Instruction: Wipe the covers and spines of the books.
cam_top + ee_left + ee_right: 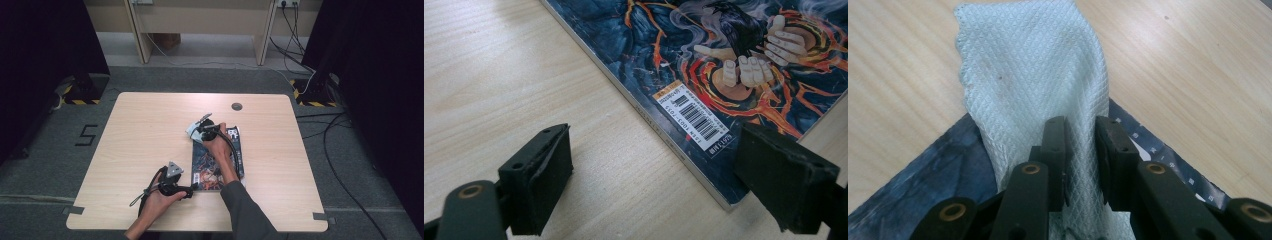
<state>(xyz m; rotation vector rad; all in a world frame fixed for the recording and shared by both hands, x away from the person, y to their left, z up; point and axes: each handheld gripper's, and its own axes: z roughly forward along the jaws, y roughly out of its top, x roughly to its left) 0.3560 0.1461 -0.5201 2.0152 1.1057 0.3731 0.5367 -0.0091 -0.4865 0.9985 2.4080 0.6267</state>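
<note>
Seen from above, a person at a light wooden table [140,125] holds a gripper in each hand, with a book [218,160] whose dark cover carries orange artwork lying flat near the middle of the table. The right gripper [199,128], at the book's far corner, is clenched on a pale, diamond-textured cloth [1033,75] that drapes over that corner and onto the bare wood beyond. The left gripper [654,185] rests low at the book's near corner with its jaws spread wide and nothing pinched between them, the spine and a white barcode label [694,117] lying just ahead of it.
</note>
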